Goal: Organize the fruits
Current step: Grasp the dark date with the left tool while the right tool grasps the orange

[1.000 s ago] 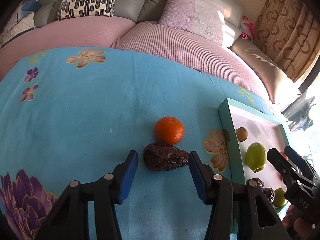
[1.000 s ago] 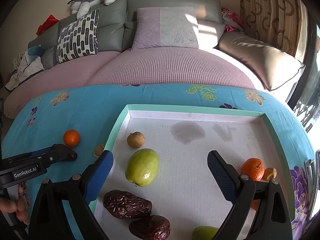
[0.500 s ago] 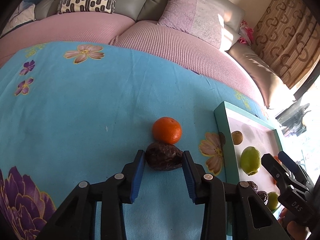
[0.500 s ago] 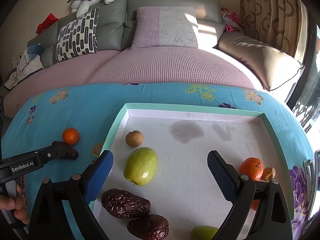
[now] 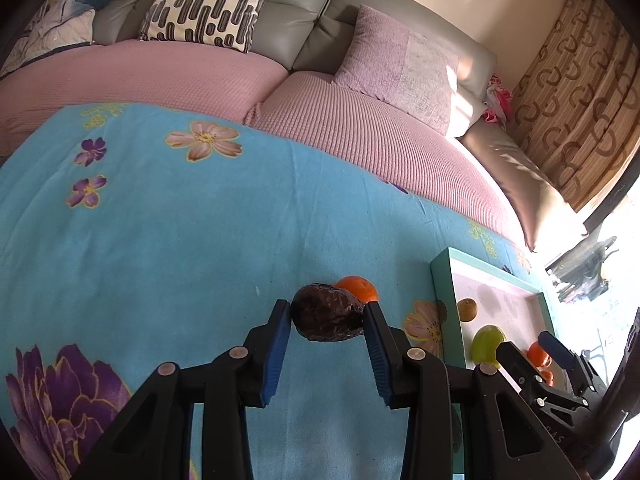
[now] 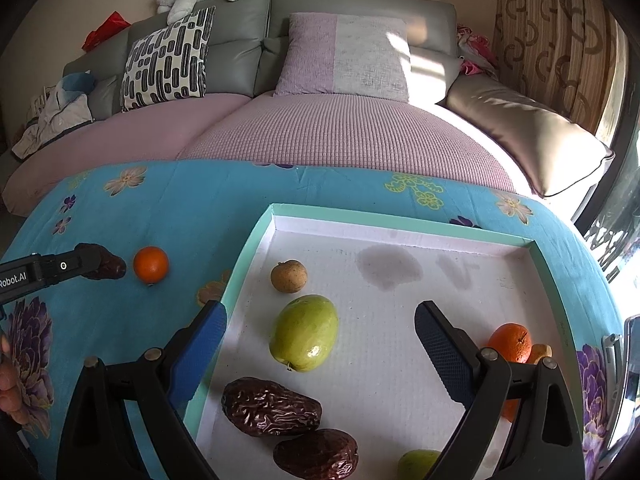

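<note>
Left wrist view: one date gripped, one orange left outside the tray.
Left gripper (image 5: 326, 322) was closed on the dark date (image 5: 326, 317), beside the tray (image 6: 256, 240); behind it the orange (image 5: 358, 287) lay on the blue cloth (image 5: 180, 240). Right gripper (image 6: 320, 338) hung wide open and empty over the tray, which already held two dates, green fruits and an orange.

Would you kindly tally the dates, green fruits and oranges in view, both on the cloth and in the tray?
Dates: 3
Green fruits: 2
Oranges: 3, one mostly hidden
Total: 8
</note>
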The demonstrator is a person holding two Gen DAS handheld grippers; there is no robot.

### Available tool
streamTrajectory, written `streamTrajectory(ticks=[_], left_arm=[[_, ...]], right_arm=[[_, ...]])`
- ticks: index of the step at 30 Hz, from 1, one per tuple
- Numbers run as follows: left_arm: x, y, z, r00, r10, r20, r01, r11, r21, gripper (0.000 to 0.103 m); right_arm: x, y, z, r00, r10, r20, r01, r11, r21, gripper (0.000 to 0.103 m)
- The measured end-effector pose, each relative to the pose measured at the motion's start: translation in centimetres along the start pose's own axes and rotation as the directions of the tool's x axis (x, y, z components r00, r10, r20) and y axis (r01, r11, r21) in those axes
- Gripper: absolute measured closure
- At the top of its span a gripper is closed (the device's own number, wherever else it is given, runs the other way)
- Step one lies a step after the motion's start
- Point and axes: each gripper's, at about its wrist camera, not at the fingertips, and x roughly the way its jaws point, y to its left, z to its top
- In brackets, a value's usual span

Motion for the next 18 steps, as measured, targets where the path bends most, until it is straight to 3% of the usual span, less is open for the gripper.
streamTrajectory(ticks=[7, 12, 18], left_arm=[[-1.7, 3.2, 0.9, 0.996, 0.067, 0.058, -0.063, 0.996, -0.068, 0.063], [-2.7, 5.5, 1.3, 0.992, 0.093, 0.083, -0.083, 0.989, -0.124, 0.063], [-3.1, 7.0, 1.1, 0.991, 0.099, 0.089, -0.083, 0.982, -0.169, 0.063]], right_arm=[[0.2, 2.9, 1.2, 0.997, 0.078, 0.011, -0.078, 0.997, -0.029, 0.008], [1.0, 5.9, 2.1, 0.984, 0.178, 0.004, -0.177, 0.982, -0.06, 0.009], [3.0, 9.2, 2.1, 0.971, 0.235, -0.043, -0.238, 0.966, -0.101, 0.019]])
